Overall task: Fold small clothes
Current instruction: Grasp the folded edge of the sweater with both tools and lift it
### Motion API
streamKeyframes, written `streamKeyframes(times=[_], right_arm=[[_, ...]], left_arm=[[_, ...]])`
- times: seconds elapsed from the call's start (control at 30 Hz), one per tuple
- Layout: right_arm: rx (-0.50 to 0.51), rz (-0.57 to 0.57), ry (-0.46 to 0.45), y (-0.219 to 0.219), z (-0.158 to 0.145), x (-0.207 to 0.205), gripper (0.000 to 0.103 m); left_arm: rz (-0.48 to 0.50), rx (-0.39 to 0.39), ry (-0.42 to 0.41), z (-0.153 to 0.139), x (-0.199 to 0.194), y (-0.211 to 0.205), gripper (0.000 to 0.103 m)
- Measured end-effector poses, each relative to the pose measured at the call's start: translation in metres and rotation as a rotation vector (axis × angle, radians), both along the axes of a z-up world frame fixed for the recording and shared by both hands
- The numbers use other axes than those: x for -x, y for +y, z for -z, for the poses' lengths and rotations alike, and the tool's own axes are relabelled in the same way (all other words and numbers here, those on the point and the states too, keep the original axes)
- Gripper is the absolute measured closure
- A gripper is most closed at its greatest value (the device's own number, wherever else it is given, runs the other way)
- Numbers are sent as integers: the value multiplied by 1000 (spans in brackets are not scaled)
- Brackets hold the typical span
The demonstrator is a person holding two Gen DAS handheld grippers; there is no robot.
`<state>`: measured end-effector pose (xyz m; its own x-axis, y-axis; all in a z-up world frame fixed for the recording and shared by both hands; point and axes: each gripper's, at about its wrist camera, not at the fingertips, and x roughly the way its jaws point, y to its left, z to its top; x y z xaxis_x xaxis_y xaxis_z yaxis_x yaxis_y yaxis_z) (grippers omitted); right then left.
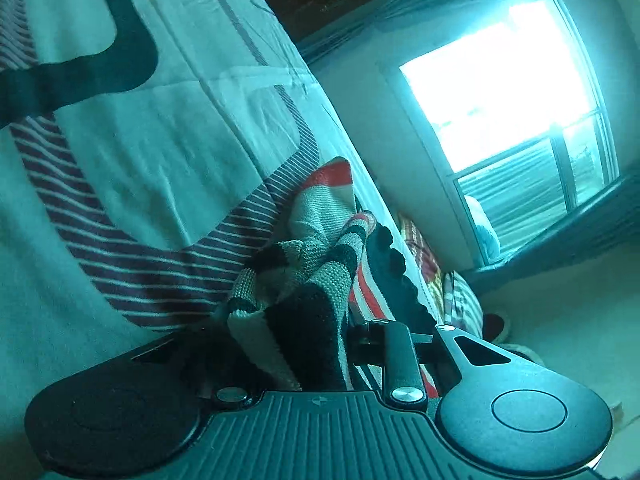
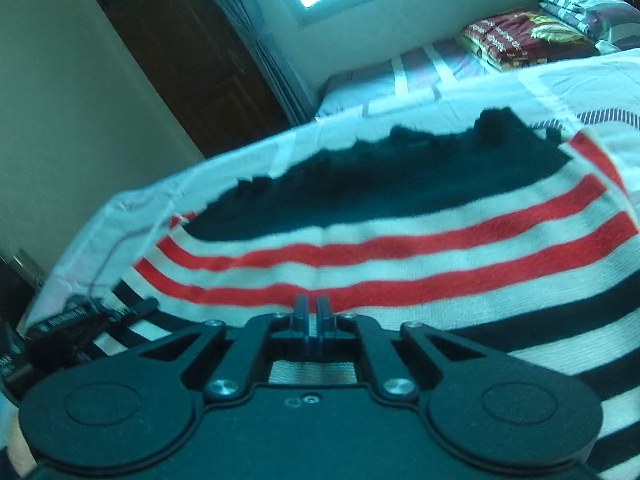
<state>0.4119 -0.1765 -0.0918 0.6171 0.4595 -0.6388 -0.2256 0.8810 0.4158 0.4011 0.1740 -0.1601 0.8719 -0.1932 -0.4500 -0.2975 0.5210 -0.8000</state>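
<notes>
A knitted sweater (image 2: pixel 400 252) with red, white and black stripes and a black frilled collar lies spread on the bed. In the right wrist view my right gripper (image 2: pixel 311 308) rests on a red stripe with its fingers pressed almost together, pinching the knit. In the left wrist view a black-and-cream striped part of the sweater (image 1: pixel 304 276) is bunched up between the fingers of my left gripper (image 1: pixel 308 336), which is shut on it. The fabric hides the left finger; the right finger (image 1: pixel 396 344) shows. The left gripper's body (image 2: pixel 80 320) appears at the sweater's left edge.
The bed sheet (image 1: pixel 140 160) is white with maroon striped bands. A folded red patterned blanket (image 2: pixel 520 40) and a striped pillow (image 2: pixel 580 4) lie at the far end. A dark wooden door (image 2: pixel 180 60) stands left of the bed, below a bright window (image 1: pixel 500 80).
</notes>
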Motion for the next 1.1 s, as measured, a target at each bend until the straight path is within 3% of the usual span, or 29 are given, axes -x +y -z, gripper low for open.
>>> streamKeyframes(times=[0.03, 0.27, 0.37, 0.57, 0.67, 0.8, 0.9, 1.0, 1.03, 1.1], right_arm=[[10, 3, 11, 1, 4, -1, 103], [-17, 18, 28, -4, 12, -2, 103], [-31, 21, 34, -7, 14, -4, 103], [-63, 37, 38, -10, 17, -4, 103], [-85, 49, 48, -12, 17, -4, 103], [-154, 86, 70, -24, 15, -4, 103], [-252, 217, 25, -60, 3, 12, 89], [-342, 338, 17, -112, 0, 35, 80], [-378, 360, 28, -129, 1, 41, 73], [-439, 414, 52, -159, 3, 53, 48]], left_arm=[[5, -9, 2, -1, -2, 0, 76], [36, -35, -2, -6, 3, 2, 79], [65, -85, -16, -17, 2, 1, 81], [226, -205, -131, -83, -18, -26, 82], [332, -293, -174, -120, -34, -59, 82], [462, -360, -193, -145, -55, -108, 82], [557, -394, -167, -144, -69, -151, 82], [662, -421, -108, -126, -78, -198, 82], [701, -435, -85, -117, -80, -213, 82], [776, -502, -21, -98, -79, -243, 80]])
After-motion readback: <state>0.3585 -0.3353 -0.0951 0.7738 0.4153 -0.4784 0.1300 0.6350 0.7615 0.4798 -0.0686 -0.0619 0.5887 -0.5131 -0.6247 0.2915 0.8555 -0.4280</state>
